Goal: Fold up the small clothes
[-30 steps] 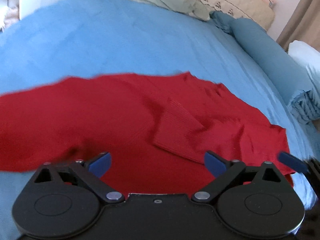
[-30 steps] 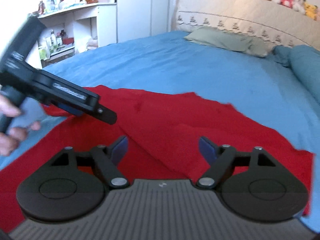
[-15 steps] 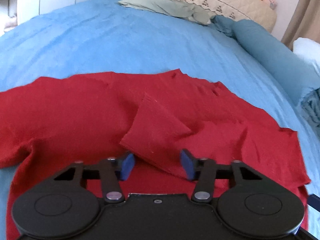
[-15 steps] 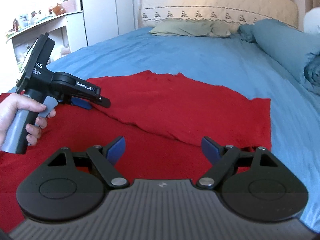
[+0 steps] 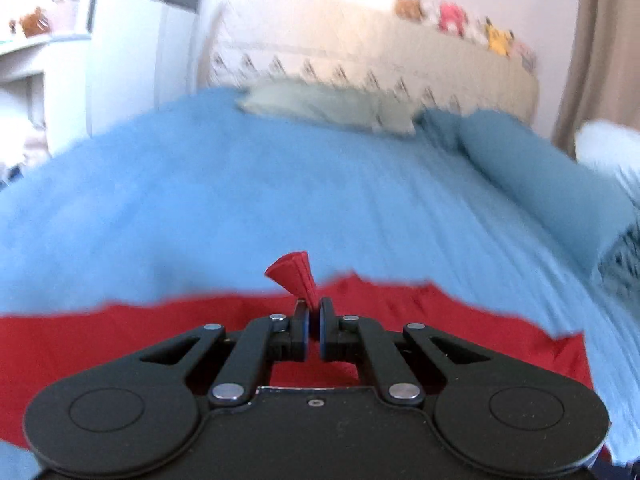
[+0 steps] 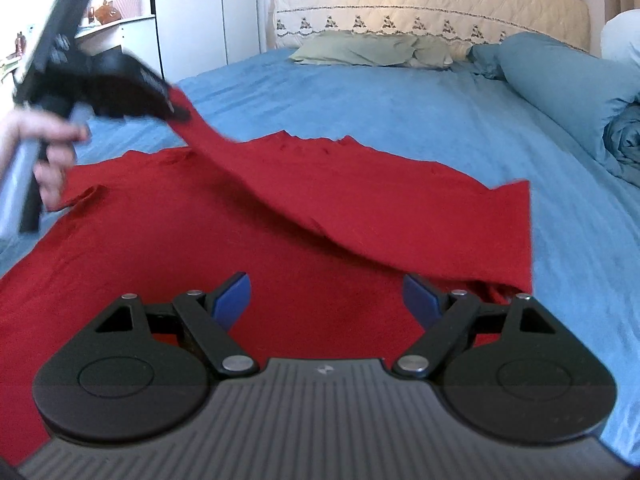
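Observation:
A red knit garment lies spread on the blue bed. My left gripper is shut on the cuff of its sleeve, which sticks up between the fingertips. In the right wrist view the left gripper is at the upper left, raised above the bed, and the sleeve stretches from it down to the garment's right side. My right gripper is open and empty, low over the garment's near part.
The blue bedsheet runs to a pale green pillow and a quilted headboard. A rolled blue duvet lies along the right. White cabinets stand at the left.
My left gripper has closed on the sleeve cuff and lifted it up off the garment, pulling the sleeve taut. The right gripper has stayed open and nearly still.

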The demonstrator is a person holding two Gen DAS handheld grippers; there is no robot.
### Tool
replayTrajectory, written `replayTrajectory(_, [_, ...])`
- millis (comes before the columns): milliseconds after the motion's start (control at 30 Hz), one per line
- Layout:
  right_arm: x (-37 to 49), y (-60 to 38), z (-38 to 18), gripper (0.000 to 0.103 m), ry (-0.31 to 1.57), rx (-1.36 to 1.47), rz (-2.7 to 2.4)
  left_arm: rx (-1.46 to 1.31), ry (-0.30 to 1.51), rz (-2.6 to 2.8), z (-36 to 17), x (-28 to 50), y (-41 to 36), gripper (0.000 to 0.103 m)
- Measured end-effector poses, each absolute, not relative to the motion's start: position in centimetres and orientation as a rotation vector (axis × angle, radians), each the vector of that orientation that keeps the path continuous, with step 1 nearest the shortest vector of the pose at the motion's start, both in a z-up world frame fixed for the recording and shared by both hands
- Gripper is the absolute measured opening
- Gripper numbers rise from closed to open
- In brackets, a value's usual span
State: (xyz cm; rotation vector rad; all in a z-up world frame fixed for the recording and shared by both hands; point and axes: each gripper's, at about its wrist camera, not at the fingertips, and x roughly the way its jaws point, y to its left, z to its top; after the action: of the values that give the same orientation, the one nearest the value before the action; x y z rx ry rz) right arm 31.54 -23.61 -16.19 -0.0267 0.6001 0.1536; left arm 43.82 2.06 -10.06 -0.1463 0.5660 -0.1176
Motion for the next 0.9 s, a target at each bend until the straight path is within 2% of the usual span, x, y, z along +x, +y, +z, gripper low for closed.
replayTrajectory(133, [31.9,-23.5,-16.5,0.099,0.618,-0.028,0.148,-0.159,0.525,-0.052,-9.7,43.3,5.3,0.004])
replayTrajectory(367, [33.1,-23.2,-17.4,0.099,0.668,-0.037,0.115,-0.195,0.676,0.012,-15.5,43.1,8.2,0.006])
replayTrajectory(467, [33.6,-23.4,-17.3,0.099,0.66,-0.061,0.085,-0.191,0.703,0.026,-16.3,42.2,8.7,0.019])
replayTrajectory(500, [33.7,-23.6,-17.2,0.099,0.658,-0.059,0.08,-0.177,0.709,0.046,-16.3,41.8,8.9,0.042])
replayTrajectory(533, [33.7,-23.9,-17.1,0.099,0.655,-0.054,0.078,-0.169,0.706,0.059,-16.1,40.9,9.1,0.054])
replayTrajectory(567, [33.8,-24.2,-16.9,0.099,0.652,-0.047,0.076,-0.165,0.692,0.063,-15.9,40.3,9.5,0.071])
replayTrajectory(700, [34.6,-24.8,-16.4,0.099,0.628,-0.044,0.073,-0.124,0.645,0.0,-14.7,39.6,9.6,0.073])
replayTrajectory(900, [38.8,-24.3,-16.7,0.099,0.614,-0.024,0.059,-0.176,0.747,-0.18,-15.4,44.5,7.6,0.084])
